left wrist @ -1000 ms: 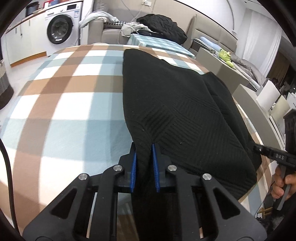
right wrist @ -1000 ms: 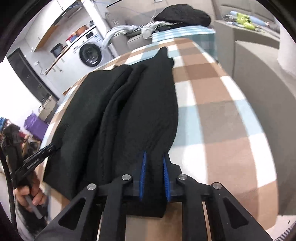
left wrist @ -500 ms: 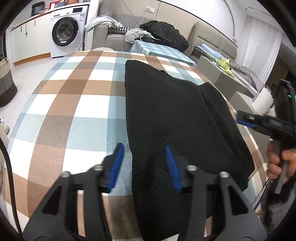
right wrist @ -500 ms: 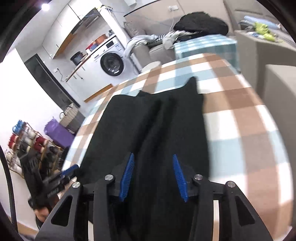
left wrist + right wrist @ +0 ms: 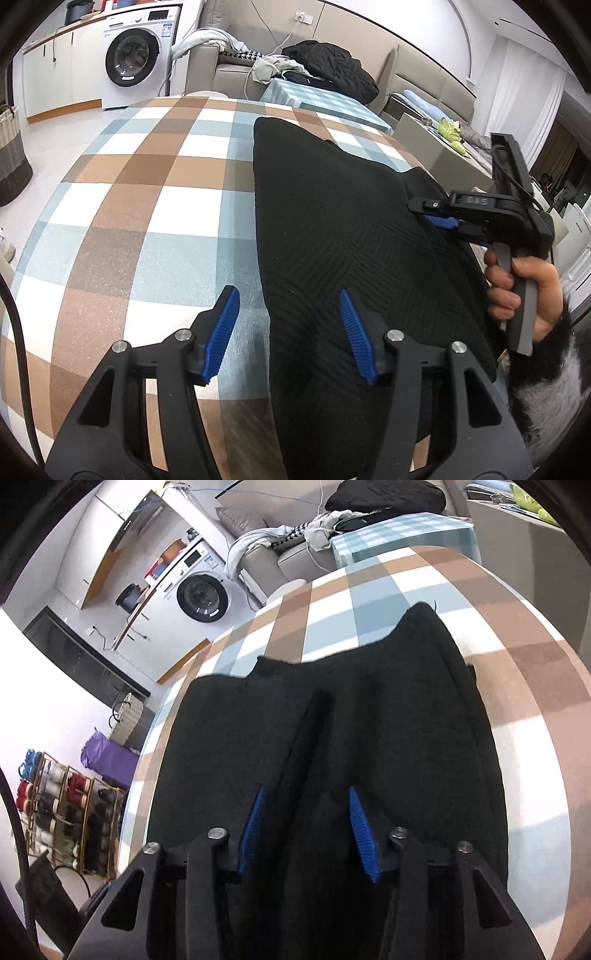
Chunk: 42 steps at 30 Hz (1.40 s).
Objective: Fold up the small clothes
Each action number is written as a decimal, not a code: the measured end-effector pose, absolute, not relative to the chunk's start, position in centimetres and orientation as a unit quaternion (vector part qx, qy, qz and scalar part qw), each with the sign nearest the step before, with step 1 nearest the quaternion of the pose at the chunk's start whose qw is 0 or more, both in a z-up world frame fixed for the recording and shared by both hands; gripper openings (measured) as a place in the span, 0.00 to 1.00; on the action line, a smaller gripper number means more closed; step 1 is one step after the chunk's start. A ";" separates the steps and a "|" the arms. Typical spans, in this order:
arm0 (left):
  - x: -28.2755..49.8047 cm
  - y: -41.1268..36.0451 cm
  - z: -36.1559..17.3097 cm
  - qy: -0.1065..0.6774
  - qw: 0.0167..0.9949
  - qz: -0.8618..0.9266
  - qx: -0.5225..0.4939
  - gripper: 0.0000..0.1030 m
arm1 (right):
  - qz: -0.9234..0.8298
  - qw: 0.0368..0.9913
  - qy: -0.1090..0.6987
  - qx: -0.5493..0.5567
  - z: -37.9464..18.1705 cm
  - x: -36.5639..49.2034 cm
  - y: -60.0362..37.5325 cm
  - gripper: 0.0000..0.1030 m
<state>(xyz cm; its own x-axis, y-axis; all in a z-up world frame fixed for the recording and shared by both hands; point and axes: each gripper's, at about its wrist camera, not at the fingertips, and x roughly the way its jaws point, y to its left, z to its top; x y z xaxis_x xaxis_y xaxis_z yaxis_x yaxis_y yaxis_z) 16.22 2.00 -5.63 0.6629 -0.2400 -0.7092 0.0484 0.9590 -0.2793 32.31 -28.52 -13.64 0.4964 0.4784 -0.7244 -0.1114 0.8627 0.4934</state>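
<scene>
A black ribbed garment [image 5: 332, 221] lies lengthwise on the checked tablecloth [image 5: 147, 184], its sides folded in. My left gripper [image 5: 290, 325] hangs over the garment's near left edge. Its jaws are opening, with the edge below them and no pad pressing on it. In the right wrist view the garment [image 5: 369, 720] shows a raised fold ridge down its middle. My right gripper [image 5: 306, 827] hovers over that ridge with its jaws closing; the pads stand apart from the cloth. The left wrist view shows the right gripper [image 5: 432, 214] over the garment's right side, held by a hand [image 5: 524, 291].
A washing machine [image 5: 133, 62] and a sofa with a heap of clothes [image 5: 325, 66] stand behind the table. A woven basket [image 5: 11, 155] is on the floor at left. A rack of thread spools [image 5: 62, 812] stands on the floor beside the table.
Both grippers have let go of the garment's near edge and opened. The right gripper has swung left over the garment's middle, and the left has drawn back slightly.
</scene>
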 end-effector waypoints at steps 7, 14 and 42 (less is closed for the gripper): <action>16.2 1.8 -5.3 0.395 0.907 -0.082 -0.118 0.52 | 0.215 0.883 0.395 0.137 -9.1 31.8 -27.8 0.03; 16.1 1.6 -5.8 0.402 0.905 -0.079 -0.119 0.52 | 0.169 0.850 0.477 0.150 -13.4 33.5 -29.8 0.10; 16.8 1.3 -6.7 0.413 0.898 -0.088 -0.123 0.52 | 0.256 0.808 0.482 0.222 -14.3 32.9 -30.3 0.57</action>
